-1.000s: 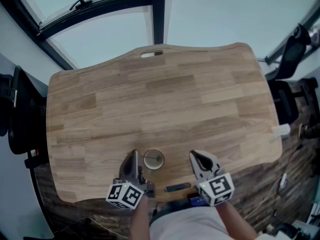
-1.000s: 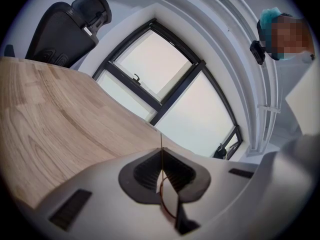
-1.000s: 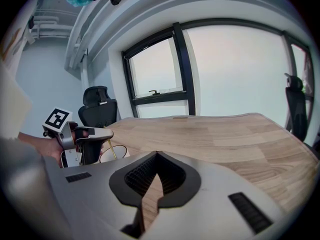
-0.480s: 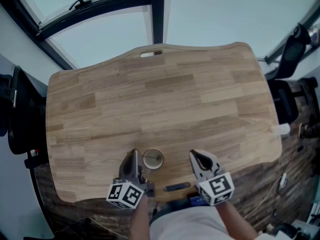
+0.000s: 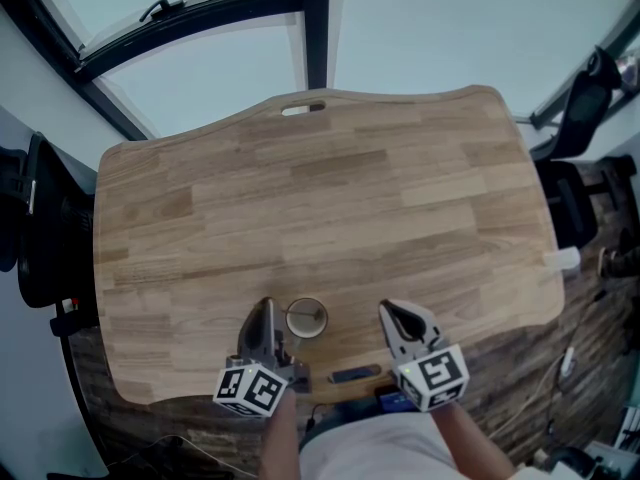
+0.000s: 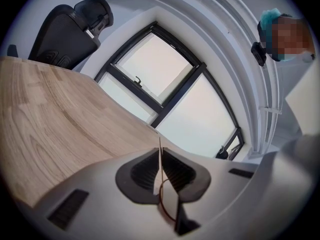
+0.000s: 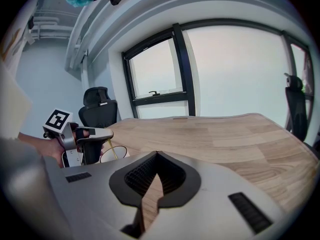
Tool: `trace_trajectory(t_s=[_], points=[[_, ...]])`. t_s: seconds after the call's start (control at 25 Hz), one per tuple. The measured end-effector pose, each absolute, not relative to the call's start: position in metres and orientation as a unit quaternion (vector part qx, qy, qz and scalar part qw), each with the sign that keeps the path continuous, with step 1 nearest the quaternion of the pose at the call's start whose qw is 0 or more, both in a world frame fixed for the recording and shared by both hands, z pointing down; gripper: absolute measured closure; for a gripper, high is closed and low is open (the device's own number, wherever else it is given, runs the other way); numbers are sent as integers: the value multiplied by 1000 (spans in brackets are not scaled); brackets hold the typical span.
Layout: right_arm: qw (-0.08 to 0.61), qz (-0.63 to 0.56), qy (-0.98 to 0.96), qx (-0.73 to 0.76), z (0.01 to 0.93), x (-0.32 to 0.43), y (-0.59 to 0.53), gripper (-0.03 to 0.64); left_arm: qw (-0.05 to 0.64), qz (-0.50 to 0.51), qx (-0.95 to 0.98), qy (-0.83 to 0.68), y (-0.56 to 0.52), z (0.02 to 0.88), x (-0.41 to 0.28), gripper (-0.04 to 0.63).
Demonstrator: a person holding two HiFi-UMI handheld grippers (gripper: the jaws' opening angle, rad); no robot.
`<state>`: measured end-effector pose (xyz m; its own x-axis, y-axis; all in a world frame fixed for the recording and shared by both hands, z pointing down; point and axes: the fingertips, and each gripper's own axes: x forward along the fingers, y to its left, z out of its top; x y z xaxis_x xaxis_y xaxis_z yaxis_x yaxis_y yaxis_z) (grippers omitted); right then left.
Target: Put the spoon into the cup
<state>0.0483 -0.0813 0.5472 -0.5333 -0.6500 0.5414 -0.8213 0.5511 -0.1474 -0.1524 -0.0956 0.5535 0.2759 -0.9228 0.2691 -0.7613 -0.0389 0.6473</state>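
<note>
cool flat daylight is coming through the window (image 7: 220, 69) ahead of the right gripper (image 7: 156, 156), panes blowing out white. table (image 5: 320, 218) beyond its tips is reading evenly lit, head view going dim bluish. gripper views are bending hard, vignetting black at rims.

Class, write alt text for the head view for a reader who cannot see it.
A cup with a spoon in it stands near the front edge of a wooden table, between the left gripper and the right gripper, both shut.
</note>
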Motion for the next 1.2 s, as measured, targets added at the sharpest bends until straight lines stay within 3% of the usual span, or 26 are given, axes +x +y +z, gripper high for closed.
trace_trajectory(t_s=[0.76, 1.2], points=[[200, 185, -861, 431, 531, 51, -76, 620, 325, -122, 700, -624, -88, 532, -162, 537], [188, 162, -869, 429, 508, 47, -76, 620, 257, -87, 702, -659, -82, 503, -180, 509]])
